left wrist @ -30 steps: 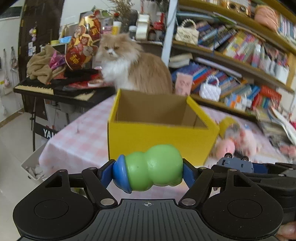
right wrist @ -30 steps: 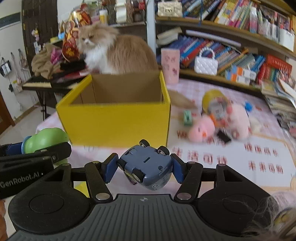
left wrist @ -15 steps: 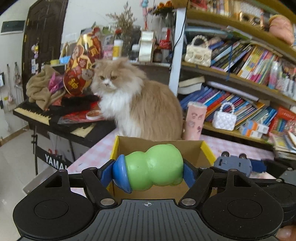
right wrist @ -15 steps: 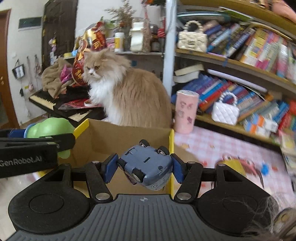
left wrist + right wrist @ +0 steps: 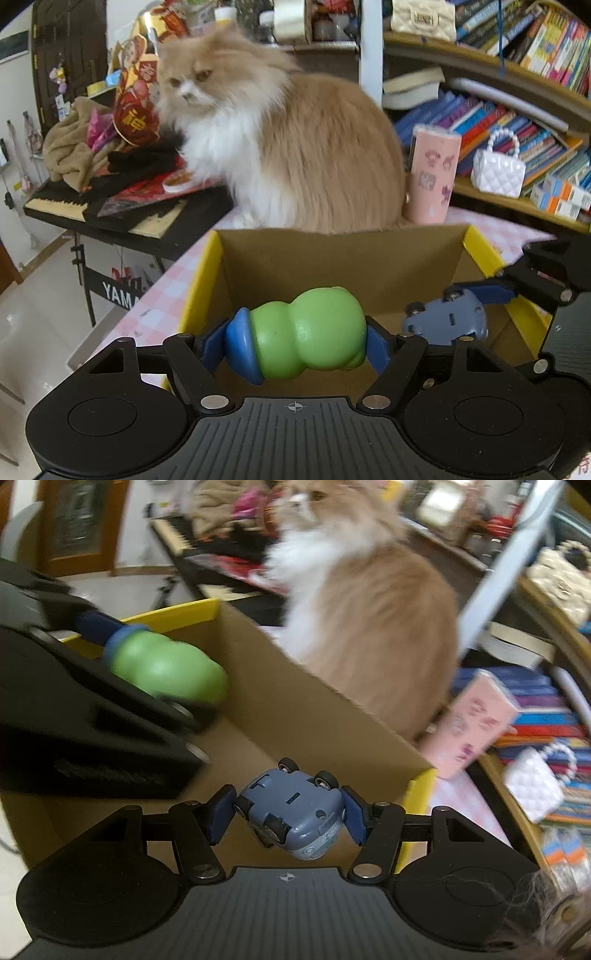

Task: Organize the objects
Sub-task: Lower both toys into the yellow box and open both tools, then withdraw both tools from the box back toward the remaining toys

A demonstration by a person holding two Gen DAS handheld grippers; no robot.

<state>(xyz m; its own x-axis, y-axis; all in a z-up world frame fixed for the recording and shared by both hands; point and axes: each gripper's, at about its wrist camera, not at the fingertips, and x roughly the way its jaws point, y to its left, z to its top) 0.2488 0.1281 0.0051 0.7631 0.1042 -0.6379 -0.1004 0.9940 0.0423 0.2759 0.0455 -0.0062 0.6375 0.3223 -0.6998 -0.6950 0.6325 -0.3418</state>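
My left gripper (image 5: 295, 341) is shut on a green gourd-shaped toy with a blue end (image 5: 306, 334) and holds it over the open yellow cardboard box (image 5: 207, 266). My right gripper (image 5: 288, 816) is shut on a small grey-blue toy car (image 5: 295, 812), upside down, over the same box (image 5: 325, 720). The car also shows at the right in the left wrist view (image 5: 447, 317). The green toy shows at the left in the right wrist view (image 5: 166, 668).
A fluffy orange and white cat (image 5: 288, 140) sits right behind the box. A pink cup (image 5: 432, 173) stands beside it on the pink checked tablecloth (image 5: 159, 302). Bookshelves (image 5: 517, 110) are at the right. A keyboard piled with clutter (image 5: 110, 199) is at the left.
Both grippers moved forward and down over the box opening with their toys still held. The right gripper has tilted, and the cat looks closer.
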